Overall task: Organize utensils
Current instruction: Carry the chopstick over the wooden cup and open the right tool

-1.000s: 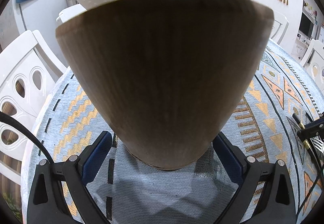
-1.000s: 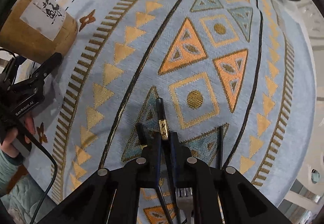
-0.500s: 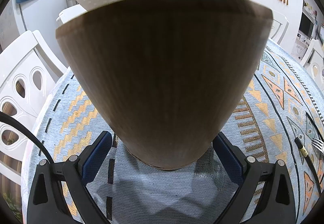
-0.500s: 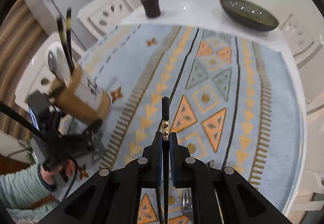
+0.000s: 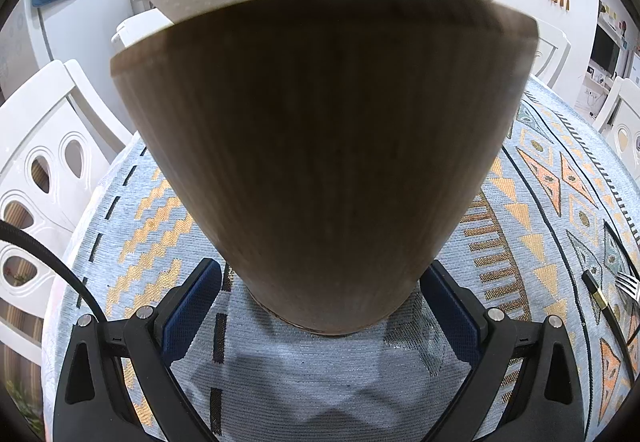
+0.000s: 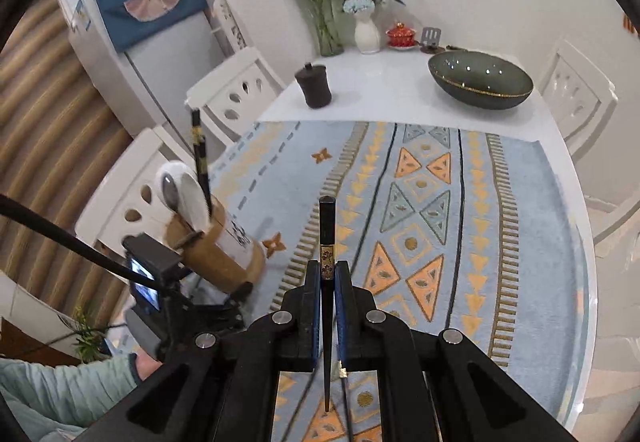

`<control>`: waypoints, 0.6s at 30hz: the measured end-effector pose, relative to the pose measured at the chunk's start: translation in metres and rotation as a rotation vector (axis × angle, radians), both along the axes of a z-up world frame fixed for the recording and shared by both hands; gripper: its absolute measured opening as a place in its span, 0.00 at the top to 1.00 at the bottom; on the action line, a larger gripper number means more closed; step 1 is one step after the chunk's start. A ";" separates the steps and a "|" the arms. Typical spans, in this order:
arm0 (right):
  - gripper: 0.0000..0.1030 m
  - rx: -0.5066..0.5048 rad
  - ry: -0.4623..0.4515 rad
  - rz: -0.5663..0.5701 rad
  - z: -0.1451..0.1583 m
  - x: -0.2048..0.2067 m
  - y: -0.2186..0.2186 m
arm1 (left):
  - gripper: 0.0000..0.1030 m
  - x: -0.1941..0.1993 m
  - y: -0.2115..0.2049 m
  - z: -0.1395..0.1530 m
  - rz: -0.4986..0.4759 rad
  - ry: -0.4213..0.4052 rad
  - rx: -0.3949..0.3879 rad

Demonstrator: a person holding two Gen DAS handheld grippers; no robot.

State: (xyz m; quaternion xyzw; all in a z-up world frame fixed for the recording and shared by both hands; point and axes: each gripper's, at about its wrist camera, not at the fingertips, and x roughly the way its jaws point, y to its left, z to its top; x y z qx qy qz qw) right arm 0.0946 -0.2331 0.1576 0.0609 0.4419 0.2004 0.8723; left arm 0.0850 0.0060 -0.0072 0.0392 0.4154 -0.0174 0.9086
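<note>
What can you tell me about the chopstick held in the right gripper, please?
The chopstick is slim, black and glossy, with a squared blunt top end and a gold patterned band just above the blue pads. The right gripper is shut on it near that band. It stands almost upright in the right wrist view, its thinner tip hanging below the gripper above the patterned tablecloth. Only the pads appear to touch it.

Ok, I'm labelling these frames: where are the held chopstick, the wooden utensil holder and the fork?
chopstick (image 6: 326, 226), right wrist view, on its upper shaft above the jaws.
wooden utensil holder (image 5: 320, 146), left wrist view, mid side wall.
fork (image 5: 628, 282), left wrist view, on its tines.
</note>
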 end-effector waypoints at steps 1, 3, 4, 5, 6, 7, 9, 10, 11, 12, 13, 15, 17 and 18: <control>0.94 0.018 -0.017 0.001 0.008 -0.001 0.000 | 0.02 0.000 0.000 0.000 0.000 0.000 0.000; 0.94 0.046 -0.059 0.012 0.027 -0.004 0.003 | 0.02 0.000 0.000 0.000 0.000 0.000 -0.001; 0.94 0.055 -0.078 0.018 0.036 -0.004 0.004 | 0.02 0.000 0.000 0.000 0.000 0.000 0.000; 0.94 0.065 -0.101 0.024 0.045 -0.004 0.006 | 0.02 0.000 0.000 0.000 0.000 0.000 0.000; 0.94 0.078 -0.134 0.033 0.058 -0.005 0.009 | 0.02 0.000 0.000 0.000 0.000 0.000 0.001; 0.94 0.087 -0.157 0.038 0.066 -0.005 0.012 | 0.02 0.000 0.000 0.000 0.000 0.000 0.000; 0.94 0.117 -0.207 0.049 0.086 -0.003 0.018 | 0.02 0.000 0.000 0.000 0.000 0.000 0.000; 0.94 0.133 -0.239 0.055 0.098 -0.002 0.021 | 0.02 0.000 0.000 0.000 0.000 -0.001 0.001; 0.94 0.148 -0.265 0.059 0.107 -0.001 0.024 | 0.02 0.000 0.001 0.000 0.000 -0.001 0.003; 0.94 0.166 -0.294 0.064 0.116 0.000 0.029 | 0.02 0.000 0.001 0.000 0.001 -0.002 0.004; 0.94 0.188 -0.318 0.074 0.125 0.002 0.034 | 0.02 0.000 0.001 0.000 0.001 -0.004 0.007; 0.94 0.220 -0.350 0.092 0.135 0.007 0.045 | 0.02 -0.001 0.001 0.000 0.003 -0.008 0.017; 0.94 0.230 -0.366 0.088 0.138 0.013 0.059 | 0.02 -0.003 -0.003 0.001 0.006 -0.020 0.038; 0.94 0.239 -0.367 0.071 0.136 0.017 0.068 | 0.02 -0.003 -0.003 0.001 0.008 -0.026 0.046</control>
